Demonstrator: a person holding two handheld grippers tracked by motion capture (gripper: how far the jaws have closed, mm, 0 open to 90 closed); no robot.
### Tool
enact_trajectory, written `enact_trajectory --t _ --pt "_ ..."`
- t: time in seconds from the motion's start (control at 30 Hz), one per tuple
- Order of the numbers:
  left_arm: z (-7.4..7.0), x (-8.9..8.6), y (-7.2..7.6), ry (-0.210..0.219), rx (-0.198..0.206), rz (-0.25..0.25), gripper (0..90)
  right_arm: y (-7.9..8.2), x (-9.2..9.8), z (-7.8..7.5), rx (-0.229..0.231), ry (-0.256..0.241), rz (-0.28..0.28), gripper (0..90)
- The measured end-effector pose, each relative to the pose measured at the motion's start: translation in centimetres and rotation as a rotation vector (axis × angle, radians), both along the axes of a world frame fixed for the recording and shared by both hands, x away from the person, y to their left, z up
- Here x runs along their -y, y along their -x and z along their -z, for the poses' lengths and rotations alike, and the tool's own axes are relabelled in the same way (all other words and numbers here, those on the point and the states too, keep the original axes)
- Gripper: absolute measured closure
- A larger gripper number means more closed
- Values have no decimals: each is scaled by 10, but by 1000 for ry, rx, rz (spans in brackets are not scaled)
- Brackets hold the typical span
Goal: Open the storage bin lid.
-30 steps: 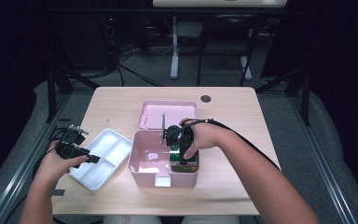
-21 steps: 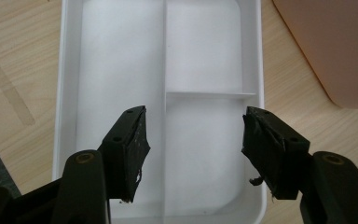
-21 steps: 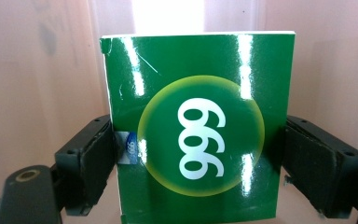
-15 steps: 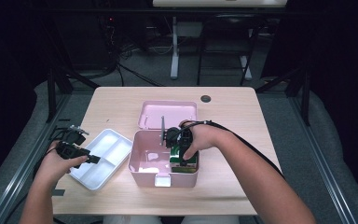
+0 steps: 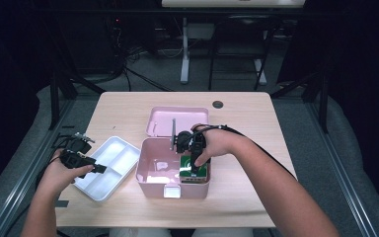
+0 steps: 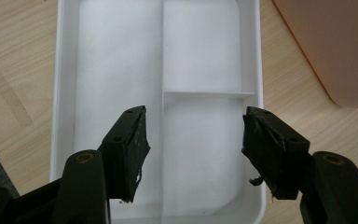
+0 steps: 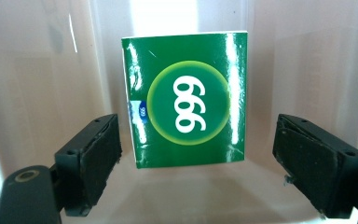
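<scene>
Right claw (image 5: 195,167) dips slightly lower into the pink box (image 5: 150,183), jaws spread around the green packet (image 7: 186,99).

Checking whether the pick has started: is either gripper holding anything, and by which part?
Nothing is held. The right gripper is open around the green box; the left gripper is open over the white tray.

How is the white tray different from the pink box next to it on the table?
The white tray is shallow and split into compartments by dividers; the pink box is deeper, with one open well. The white tray holds nothing, while the pink box holds a green packet marked 999. The left tongs hover open over the white tray; the right tongs reach open into the pink box. Both sit uncovered on the wooden table.
</scene>
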State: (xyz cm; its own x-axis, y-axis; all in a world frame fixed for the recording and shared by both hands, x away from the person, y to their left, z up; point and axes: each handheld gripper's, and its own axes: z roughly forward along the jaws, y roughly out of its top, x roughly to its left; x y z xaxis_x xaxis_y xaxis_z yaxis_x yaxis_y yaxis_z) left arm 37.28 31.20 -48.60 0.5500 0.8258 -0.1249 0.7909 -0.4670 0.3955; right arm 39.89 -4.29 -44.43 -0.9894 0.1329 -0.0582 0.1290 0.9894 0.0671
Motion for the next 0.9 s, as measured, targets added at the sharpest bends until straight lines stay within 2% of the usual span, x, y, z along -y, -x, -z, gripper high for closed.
enact_trajectory --t 0.07,0.27,0.3,0.37,0.43,0.47,0.6,0.83,0.9 --pt "0 0 0 -1 1 -1 400 0 1 -1 1 -1 3 149" --pt "0 0 0 1 1 -2 400 4 4 -15 4 -9 13 160" --pt "0 0 0 1 1 -6 400 5 6 -22 2 -25 18 168" --pt "0 0 1 0 2 -7 401 7 8 -28 9 -27 23 174" --pt "0 0 1 0 2 -6 403 8 9 -29 13 -28 23 175" --pt "0 0 1 -1 2 -6 404 9 13 -35 25 -35 27 175" --pt "-1 -1 1 -1 4 -4 407 9 24 -43 44 -43 46 173" --pt "0 -1 1 2 2 -5 430 11 42 -48 54 -41 82 183" --pt "0 -1 1 1 2 -3 431 13 54 -52 50 -50 96 198"
